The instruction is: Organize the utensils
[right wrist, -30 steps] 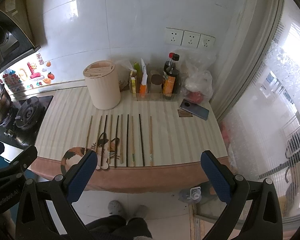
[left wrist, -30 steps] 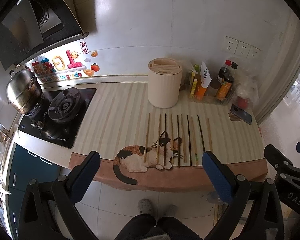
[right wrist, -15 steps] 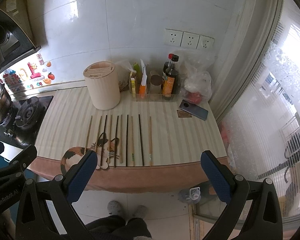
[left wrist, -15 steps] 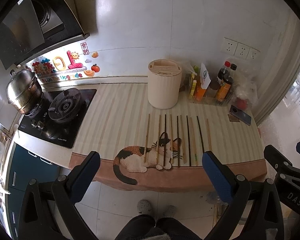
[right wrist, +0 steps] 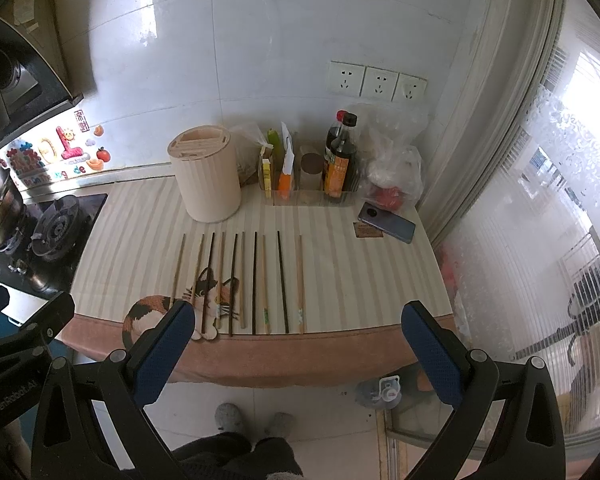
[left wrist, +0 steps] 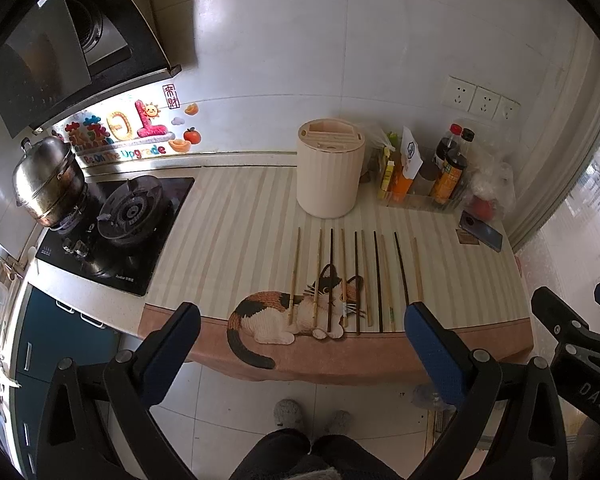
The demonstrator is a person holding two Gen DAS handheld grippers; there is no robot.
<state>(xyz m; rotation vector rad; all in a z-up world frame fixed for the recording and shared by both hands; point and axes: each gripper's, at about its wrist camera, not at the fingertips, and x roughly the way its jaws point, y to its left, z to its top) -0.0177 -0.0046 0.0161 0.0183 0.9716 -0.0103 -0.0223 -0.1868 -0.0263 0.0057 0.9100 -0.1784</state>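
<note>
I hold both grippers back from the counter (left wrist: pixel 236 220), above the floor at the bottom of each frame: the left gripper (left wrist: pixel 302 346) and the right gripper (right wrist: pixel 298 344) both have their fingers spread wide with nothing between them. The chopsticks (left wrist: pixel 356 280) lie in a row of parallel light and dark sticks at the centre of each view, partly over the cat picture (left wrist: pixel 284 316) on the striped mat. Above the row stands the cream utensil holder (left wrist: pixel 331 168), upright and apart from it.
</note>
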